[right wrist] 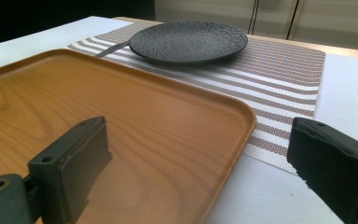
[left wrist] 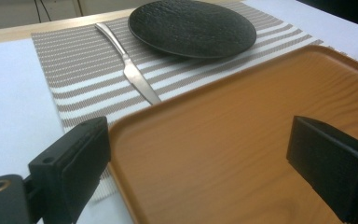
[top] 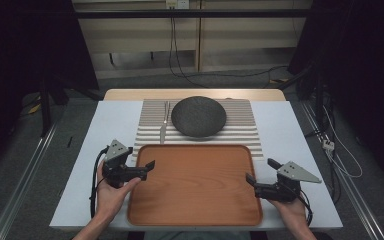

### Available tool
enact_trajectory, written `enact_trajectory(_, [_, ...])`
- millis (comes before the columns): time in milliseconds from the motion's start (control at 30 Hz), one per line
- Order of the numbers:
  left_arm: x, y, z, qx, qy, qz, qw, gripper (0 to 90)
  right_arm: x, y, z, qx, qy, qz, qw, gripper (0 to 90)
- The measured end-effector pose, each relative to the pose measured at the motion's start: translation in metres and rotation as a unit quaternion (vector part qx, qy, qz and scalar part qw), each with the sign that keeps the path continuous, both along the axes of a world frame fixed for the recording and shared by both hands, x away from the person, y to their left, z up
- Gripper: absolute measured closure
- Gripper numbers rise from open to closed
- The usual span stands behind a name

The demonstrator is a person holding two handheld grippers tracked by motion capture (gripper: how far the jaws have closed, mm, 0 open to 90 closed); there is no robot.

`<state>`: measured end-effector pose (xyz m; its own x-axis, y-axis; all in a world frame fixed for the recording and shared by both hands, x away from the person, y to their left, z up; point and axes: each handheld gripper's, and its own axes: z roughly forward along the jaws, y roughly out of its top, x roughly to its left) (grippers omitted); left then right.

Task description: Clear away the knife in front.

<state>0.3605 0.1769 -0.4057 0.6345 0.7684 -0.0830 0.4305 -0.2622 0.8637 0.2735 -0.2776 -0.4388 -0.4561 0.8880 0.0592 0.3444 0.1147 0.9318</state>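
A: Position of the wooden tray (top: pixel 195 187)?

B: Flat on the white table (top: pixel 107 125), at its near edge, between the two tools. Its far edge overlaps the striped placemat (top: pixel 240 132).

A: The left gripper (top: pixel 147 167)?

B: Held at the tray's left rim, tips reaching over the near-left corner. Jaws spread wide, nothing between them; in the left gripper view one jaw sits outside the rim, the other above the tray floor.

A: The right gripper (top: pixel 260 172)?

B: At the right rim. Jaws likewise wide apart and empty, straddling the tray's corner edge (right wrist: pixel 242 121).

A: Other items?

B: A dark plate (top: pixel 198 116) on the placemat beyond the tray; a knife (top: pixel 164 125) just left of it.
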Motion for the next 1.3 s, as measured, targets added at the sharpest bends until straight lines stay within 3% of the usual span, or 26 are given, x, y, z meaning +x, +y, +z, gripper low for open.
enact_trajectory(233, [0.019,-0.007,-0.004,0.007,0.027,0.0,0.9996,5.4,0.0,0.001,0.0,-0.003,-0.001,0.003,1.0,5.7])
enact_trajectory(800, [0.071,-0.027,-0.003,0.031,0.028,0.017,0.999,7.2,0.002,0.001,-0.001,-0.002,0.003,0.007,1.0,5.7])
enact_trajectory(1300, [0.136,-0.049,-0.001,0.044,0.038,0.043,0.9974,9.3,0.004,0.002,-0.003,0.0,0.009,0.015,0.9999,5.7])
